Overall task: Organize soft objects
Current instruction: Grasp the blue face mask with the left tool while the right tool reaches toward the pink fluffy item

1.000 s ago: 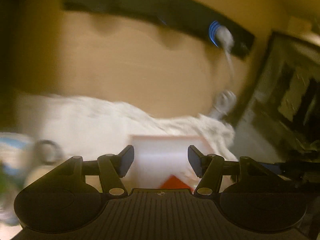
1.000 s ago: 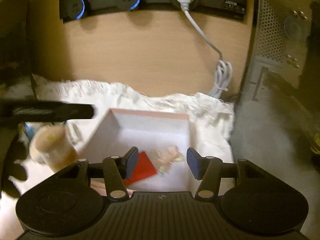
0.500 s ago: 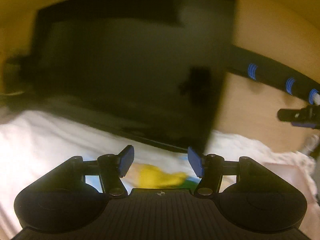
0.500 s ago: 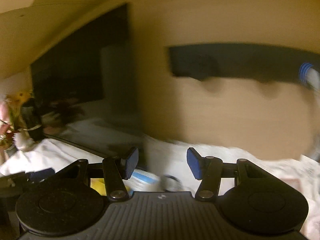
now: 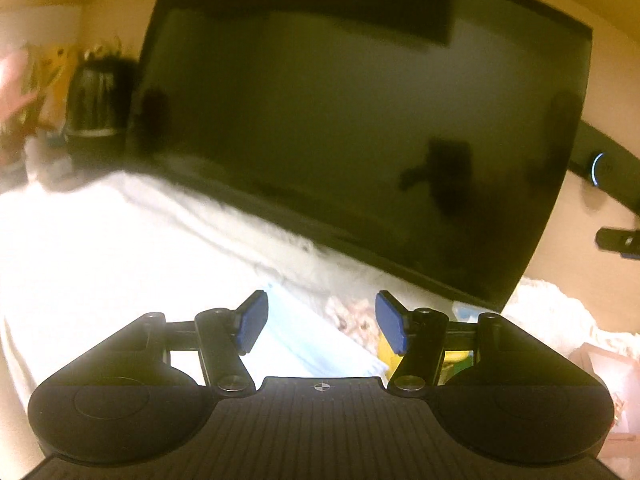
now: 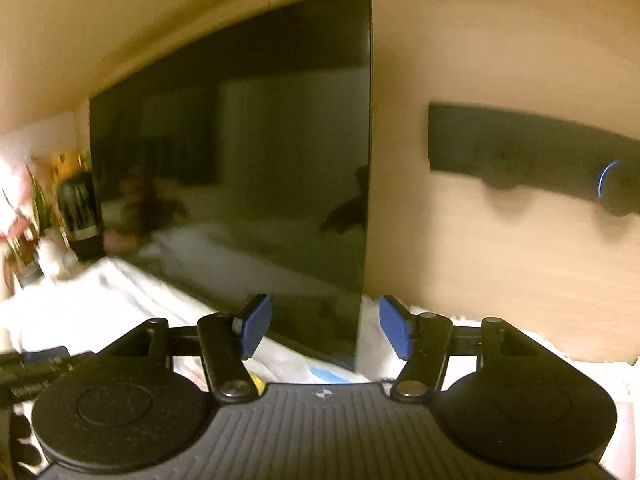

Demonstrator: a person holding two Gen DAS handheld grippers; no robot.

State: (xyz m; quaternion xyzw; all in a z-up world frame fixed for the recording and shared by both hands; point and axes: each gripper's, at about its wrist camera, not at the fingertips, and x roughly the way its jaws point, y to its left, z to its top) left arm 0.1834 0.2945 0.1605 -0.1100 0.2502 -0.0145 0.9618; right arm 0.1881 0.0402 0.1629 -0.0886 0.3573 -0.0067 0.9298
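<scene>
The soft things lie just ahead of your left gripper point(image 5: 321, 322): a pale blue face mask point(image 5: 316, 346) spread flat on the white cloth point(image 5: 100, 248), its near edge running under the gripper body, and beside it to the right a small patterned soft piece point(image 5: 354, 318) and something yellow point(image 5: 452, 356), partly hidden behind the right finger. What the patterned piece is, you cannot tell through the blur. Your left gripper hovers above them with its jaws wide apart and nothing between the blue pads point(image 5: 250, 322).

Your right gripper point(image 6: 325, 328) is spread just as wide and holds nothing. Below it you can see a strip of the blue mask point(image 6: 326, 374) and a bit of yellow point(image 6: 258, 384) at the edge of the gripper body, all on the same white cloth point(image 6: 80, 304) that covers the desk.

Behind the soft things stands a large dark screen point(image 5: 360, 120), its lower edge resting near the cloth. At the far left sits a dark vase point(image 5: 98, 100) with blurred flowers point(image 5: 24, 88). To the right of the screen, a black socket strip point(image 6: 532, 152) with a blue-lit ring is fixed to the wooden wall point(image 6: 500, 260). A pinkish box point(image 5: 608, 372) shows at the right edge of the left view.
</scene>
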